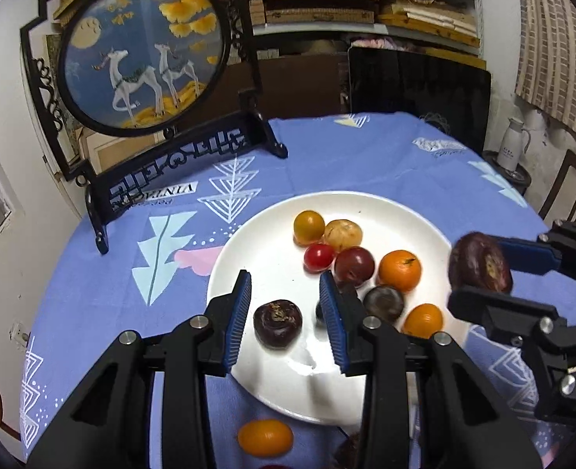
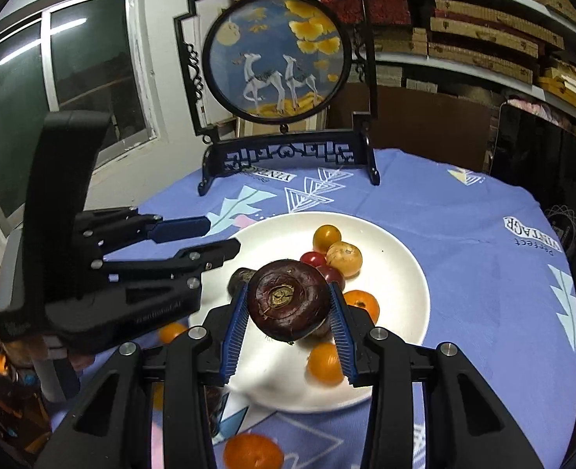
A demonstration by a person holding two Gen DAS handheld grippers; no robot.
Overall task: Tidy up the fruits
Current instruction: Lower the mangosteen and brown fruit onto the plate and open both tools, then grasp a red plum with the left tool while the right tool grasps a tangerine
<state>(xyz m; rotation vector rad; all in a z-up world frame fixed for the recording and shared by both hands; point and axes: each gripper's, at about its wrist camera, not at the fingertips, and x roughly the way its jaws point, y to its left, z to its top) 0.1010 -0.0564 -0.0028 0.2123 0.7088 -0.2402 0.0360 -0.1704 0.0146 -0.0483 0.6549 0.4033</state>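
A white plate on the blue tablecloth holds several small fruits: yellow, red, orange and dark ones. My left gripper is open above the plate's near side, with a dark water chestnut lying on the plate between its fingers. My right gripper is shut on another dark water chestnut and holds it above the plate; this one shows at the right in the left wrist view. An orange kumquat lies on the cloth in front of the plate.
A black-framed round deer screen stands at the table's back left. A dark panel leans behind the table. A white jug and a wooden chair are at the right. Another orange fruit lies near the front edge.
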